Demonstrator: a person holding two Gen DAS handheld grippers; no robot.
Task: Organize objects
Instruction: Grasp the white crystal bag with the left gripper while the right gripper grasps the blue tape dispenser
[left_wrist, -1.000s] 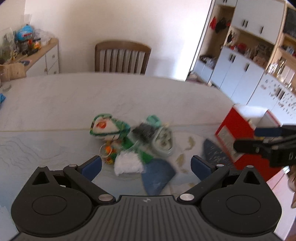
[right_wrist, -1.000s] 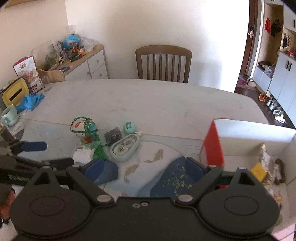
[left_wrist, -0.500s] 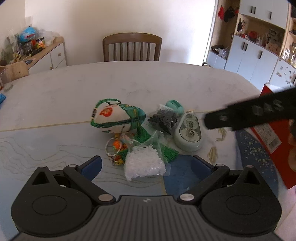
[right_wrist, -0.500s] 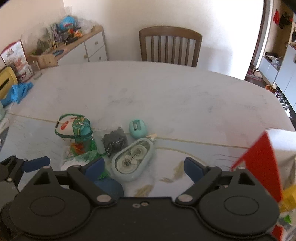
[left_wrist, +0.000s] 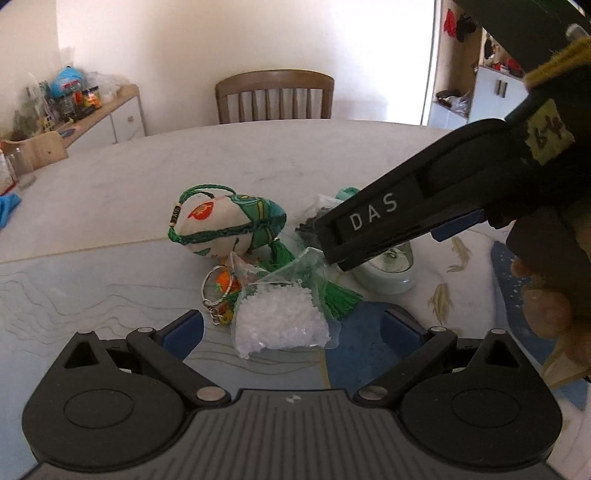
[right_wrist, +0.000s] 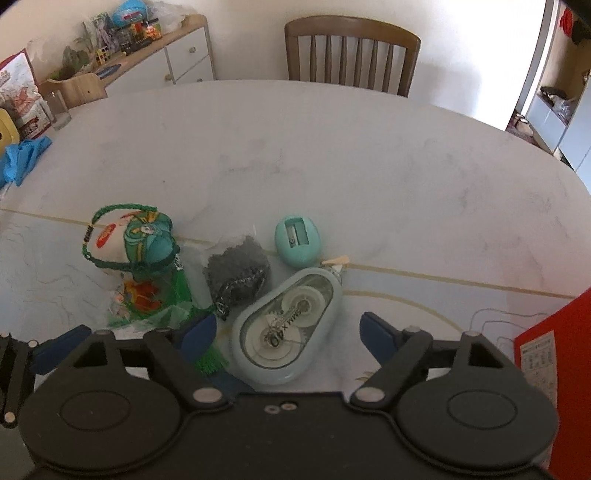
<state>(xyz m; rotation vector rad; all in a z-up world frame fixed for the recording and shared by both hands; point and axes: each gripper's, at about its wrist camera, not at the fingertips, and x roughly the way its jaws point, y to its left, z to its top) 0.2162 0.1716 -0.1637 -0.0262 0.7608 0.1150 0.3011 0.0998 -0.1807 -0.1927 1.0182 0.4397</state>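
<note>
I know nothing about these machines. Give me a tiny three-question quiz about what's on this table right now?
1. True or false: the right tongs are clamped on the tape dispenser.
2. Which lies nearest the left tongs? A) bag of white beads B) teal sharpener C) embroidered pouch
3. Fill in: beyond the table stands a wooden ____.

Key: 1 false, they straddle it, open; 2 A; 3 chair.
</note>
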